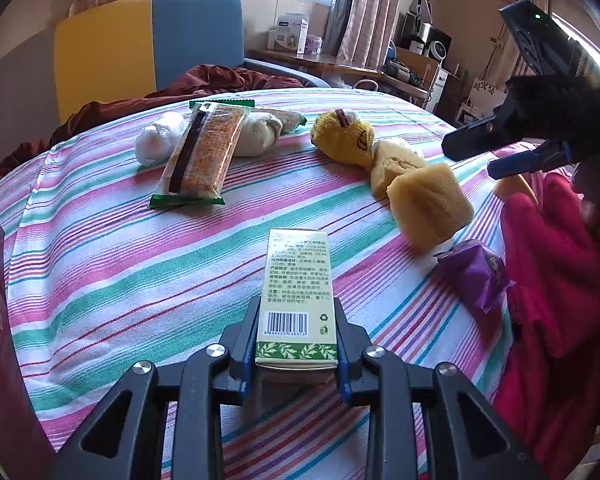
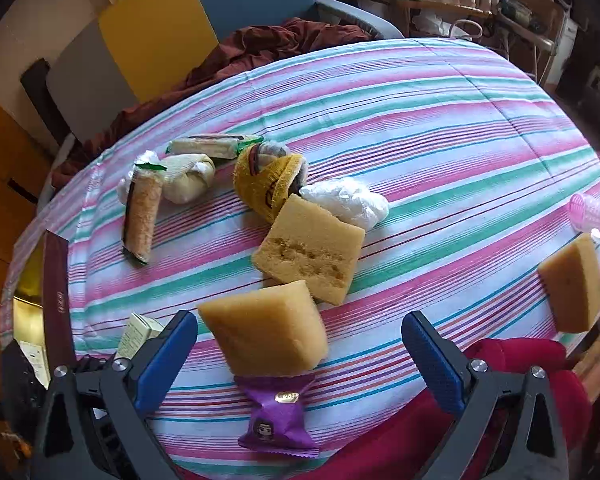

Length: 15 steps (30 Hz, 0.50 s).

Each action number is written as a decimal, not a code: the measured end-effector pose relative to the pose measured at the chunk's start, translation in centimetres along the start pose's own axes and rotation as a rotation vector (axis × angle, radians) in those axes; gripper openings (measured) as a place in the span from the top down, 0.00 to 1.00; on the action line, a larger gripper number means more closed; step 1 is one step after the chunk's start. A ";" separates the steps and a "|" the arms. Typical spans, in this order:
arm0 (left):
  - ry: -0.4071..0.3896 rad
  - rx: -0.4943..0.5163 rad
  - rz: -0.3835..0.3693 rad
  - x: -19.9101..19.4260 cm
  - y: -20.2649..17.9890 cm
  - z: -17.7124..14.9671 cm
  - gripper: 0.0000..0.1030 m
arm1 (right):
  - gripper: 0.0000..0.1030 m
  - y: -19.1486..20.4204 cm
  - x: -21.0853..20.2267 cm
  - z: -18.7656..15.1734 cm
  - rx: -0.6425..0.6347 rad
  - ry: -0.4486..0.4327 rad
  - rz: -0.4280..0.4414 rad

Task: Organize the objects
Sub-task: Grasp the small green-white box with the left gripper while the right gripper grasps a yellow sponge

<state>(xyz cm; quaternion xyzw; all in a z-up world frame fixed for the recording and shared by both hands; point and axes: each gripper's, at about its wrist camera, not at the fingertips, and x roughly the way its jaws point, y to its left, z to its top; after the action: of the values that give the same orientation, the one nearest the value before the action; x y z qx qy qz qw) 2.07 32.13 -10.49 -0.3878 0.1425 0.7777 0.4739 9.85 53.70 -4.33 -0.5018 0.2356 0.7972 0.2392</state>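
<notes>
My left gripper is shut on a pale green carton with a barcode, held just above the striped cloth; the carton also shows in the right wrist view. My right gripper is open and empty, its jaws wide on either side of a yellow sponge block and above a purple snack packet. The right gripper also appears in the left wrist view. A second sponge, a yellow sock and a long wafer packet lie further back.
A white plastic wad, a cream cloth bundle and another wafer packet lie mid-table. A third sponge and a pink cup sit at the right edge. A dark red box stands at the left; red cloth lies near.
</notes>
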 end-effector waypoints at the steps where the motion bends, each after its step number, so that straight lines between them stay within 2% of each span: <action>1: -0.007 -0.006 -0.008 -0.1 0.1 -0.1 0.71 | 0.00 0.6 0.2 0.1 -0.023 0.008 -0.022; 7: -0.017 -0.026 -0.030 0.0 0.4 -0.3 0.70 | 0.00 4.0 1.6 0.2 -0.123 0.056 -0.082; 9: -0.020 -0.030 -0.034 0.0 0.4 -0.3 0.70 | 0.04 4.4 2.3 0.4 -0.140 0.078 -0.117; 11: -0.023 -0.038 -0.041 0.0 0.6 -0.3 0.70 | 0.13 4.1 3.5 0.7 -0.123 0.128 -0.134; 12: -0.025 -0.040 -0.043 -0.2 0.7 -0.4 0.70 | 0.24 4.1 4.0 0.7 -0.120 0.148 -0.126; 13: -0.026 -0.041 -0.044 -0.2 0.7 -0.4 0.70 | 0.40 4.1 4.4 0.8 -0.124 0.158 -0.122; 15: -0.030 -0.041 -0.045 -0.1 0.7 -0.5 0.70 | 0.40 4.6 4.8 0.8 -0.154 0.163 -0.136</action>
<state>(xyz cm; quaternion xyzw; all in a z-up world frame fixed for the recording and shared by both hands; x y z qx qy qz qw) 1.69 31.39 -10.81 -0.3890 0.1107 0.7752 0.4853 4.63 51.29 -7.78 -0.5965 0.1577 0.7516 0.2334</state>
